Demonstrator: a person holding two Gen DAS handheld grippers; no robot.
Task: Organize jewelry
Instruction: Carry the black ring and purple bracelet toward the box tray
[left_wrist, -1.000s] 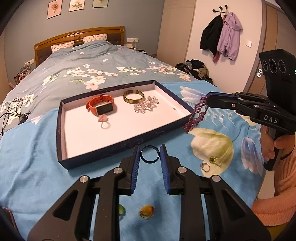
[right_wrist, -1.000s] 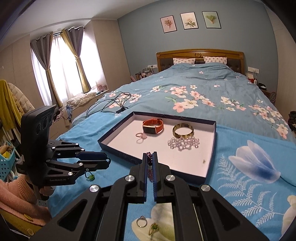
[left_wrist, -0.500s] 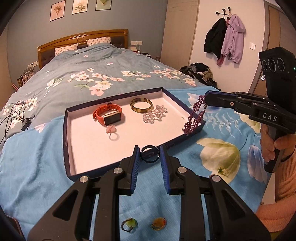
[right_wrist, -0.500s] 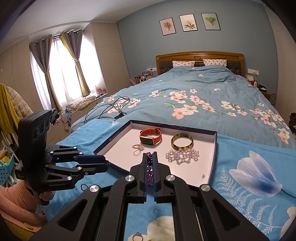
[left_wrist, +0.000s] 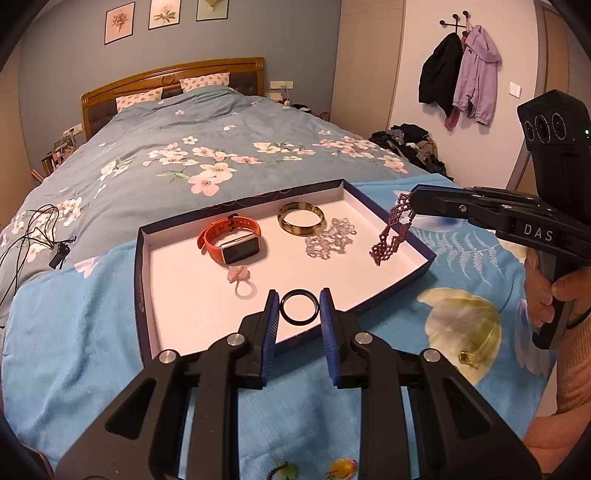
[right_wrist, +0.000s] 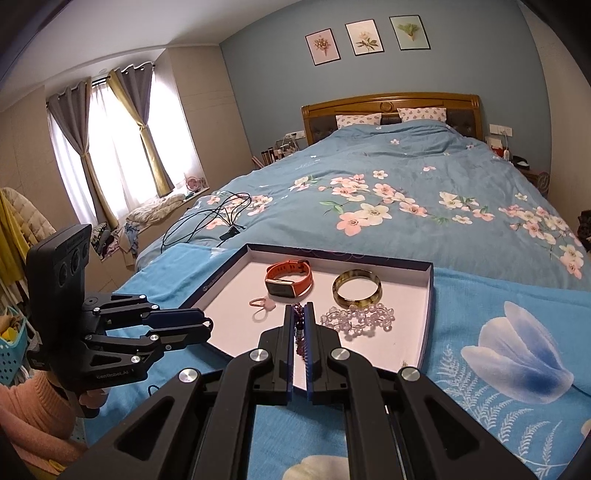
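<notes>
Both tools have advanced over the tray (left_wrist: 391, 218), the left tool (left_wrist: 299, 314) clamping the black ring (left_wrist: 299, 307), the right tool (right_wrist: 300, 328) pinching the purple bracelet (left_wrist: 393, 230), both ready to drop

The tray (left_wrist: 146, 280) looks like cardboard, matt white inside with dark blue walls. The black ring (left_wrist: 299, 307) is smooth and glossy; the bangle (left_wrist: 301, 218) is polished and translucent. The watch (left_wrist: 231, 243) has a matt orange rubbery strap and metallic case. The bedspread (left_wrist: 74, 350) is soft printed cloth, the headboard (right_wrist: 391, 105) varnished wood.
</notes>
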